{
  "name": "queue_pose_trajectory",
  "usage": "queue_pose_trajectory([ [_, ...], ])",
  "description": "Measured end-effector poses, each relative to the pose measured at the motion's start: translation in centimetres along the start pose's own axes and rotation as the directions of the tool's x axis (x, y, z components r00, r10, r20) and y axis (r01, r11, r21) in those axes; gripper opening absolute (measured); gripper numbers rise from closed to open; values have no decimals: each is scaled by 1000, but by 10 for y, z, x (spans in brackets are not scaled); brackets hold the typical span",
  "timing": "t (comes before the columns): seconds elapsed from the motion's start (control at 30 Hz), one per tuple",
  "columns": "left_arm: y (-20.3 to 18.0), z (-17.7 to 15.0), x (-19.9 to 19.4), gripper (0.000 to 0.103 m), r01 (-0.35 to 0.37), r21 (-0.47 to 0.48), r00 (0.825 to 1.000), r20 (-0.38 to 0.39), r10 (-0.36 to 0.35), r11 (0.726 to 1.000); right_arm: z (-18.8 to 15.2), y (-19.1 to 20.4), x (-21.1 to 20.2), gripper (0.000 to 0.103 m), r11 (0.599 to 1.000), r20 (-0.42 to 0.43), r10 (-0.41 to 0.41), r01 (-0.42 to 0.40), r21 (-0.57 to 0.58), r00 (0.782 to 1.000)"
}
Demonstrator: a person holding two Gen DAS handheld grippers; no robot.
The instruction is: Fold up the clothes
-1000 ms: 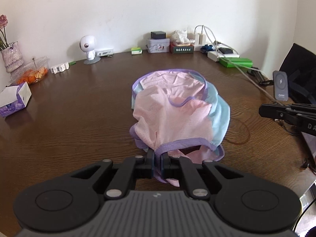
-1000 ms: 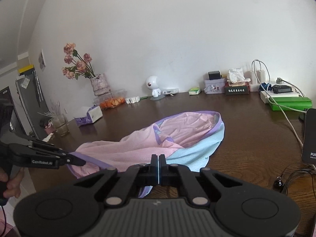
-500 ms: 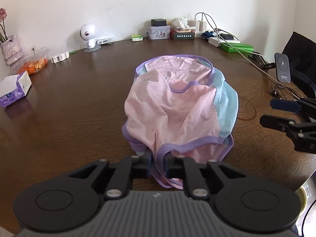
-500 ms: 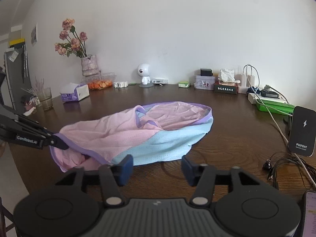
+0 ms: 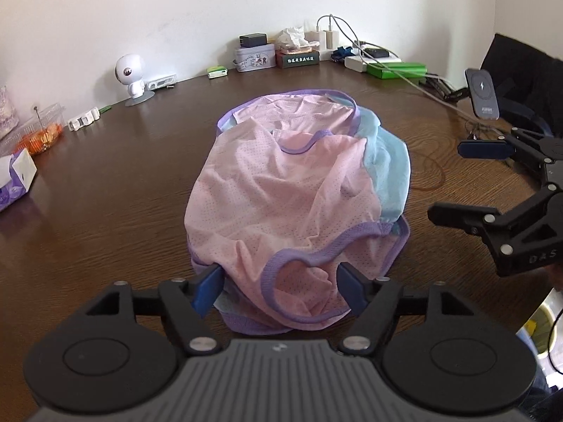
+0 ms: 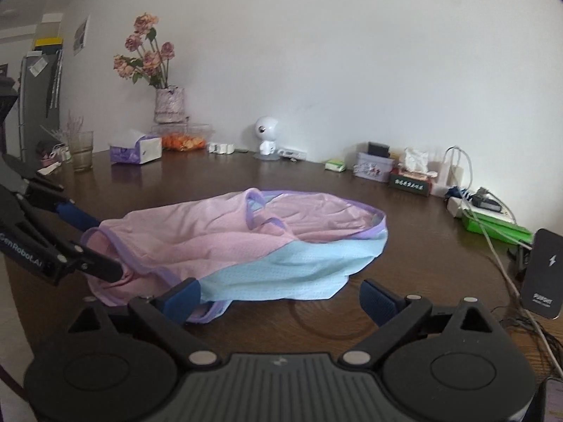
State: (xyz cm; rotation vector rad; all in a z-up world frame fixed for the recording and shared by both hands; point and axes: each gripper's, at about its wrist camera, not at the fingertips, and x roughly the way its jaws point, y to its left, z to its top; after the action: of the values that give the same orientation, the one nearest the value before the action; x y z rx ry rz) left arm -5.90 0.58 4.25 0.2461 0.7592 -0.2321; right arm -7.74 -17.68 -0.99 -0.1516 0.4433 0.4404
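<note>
A pink mesh garment (image 5: 281, 190) with purple trim and a light blue panel lies in a crumpled heap on the dark wooden table (image 5: 105, 193). My left gripper (image 5: 279, 288) sits at its near end. Its jaws are opening, and the purple-edged hem lies loosely between the pads without being pressed. In the right wrist view the garment (image 6: 218, 232) stretches from left to right. My right gripper (image 6: 281, 297) is at its blue side with jaws opening wide, and the blue edge lies just ahead of them. The left gripper (image 6: 91, 241) shows there at the garment's left end, the right gripper (image 5: 468, 183) at the left view's right edge.
A tissue box (image 6: 135, 149), a glass (image 6: 81, 149) and a vase of flowers (image 6: 169, 105) stand at the back left. A white figure (image 5: 130, 77), tins (image 5: 255, 56), a green box (image 5: 397, 69) and cables (image 6: 492, 239) line the wall. A phone charger stand (image 6: 542, 274) stands at the right.
Both grippers were shut on the garment's edge and have opened and sunk. The cloth has dropped from being lifted and stretched to resting on the table.
</note>
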Motion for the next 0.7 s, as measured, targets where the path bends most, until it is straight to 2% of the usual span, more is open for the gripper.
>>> queue_pose_trajectory([
  [0.13, -5, -3, 4, 72, 4, 53, 1000, 27, -5, 999, -4, 3, 5, 97, 996, -33, 79, -80, -33, 996],
  [0.27, -7, -6, 5, 72, 0, 81, 999, 50, -5, 997, -7, 5, 4, 94, 993, -38, 95, -97, -65, 995],
  [0.47, -4, -11, 1, 75, -47, 151, 997, 62, 38, 987, -4, 1, -2, 78, 988, -22, 117, -119, -103, 993],
  [0.5, -2, -12, 0, 75, -45, 148, 997, 63, 36, 988, -3, 1, -1, 72, 986, -25, 119, -121, -112, 993],
  [0.67, 9, -10, 1, 74, -5, 95, 999, 41, 1, 996, 8, 13, 12, 59, 975, -65, 159, -167, -147, 985],
  [0.7, 11, -9, 1, 71, 2, 80, 999, 39, -5, 997, 11, 17, 14, 57, 971, -65, 177, -185, -154, 982],
])
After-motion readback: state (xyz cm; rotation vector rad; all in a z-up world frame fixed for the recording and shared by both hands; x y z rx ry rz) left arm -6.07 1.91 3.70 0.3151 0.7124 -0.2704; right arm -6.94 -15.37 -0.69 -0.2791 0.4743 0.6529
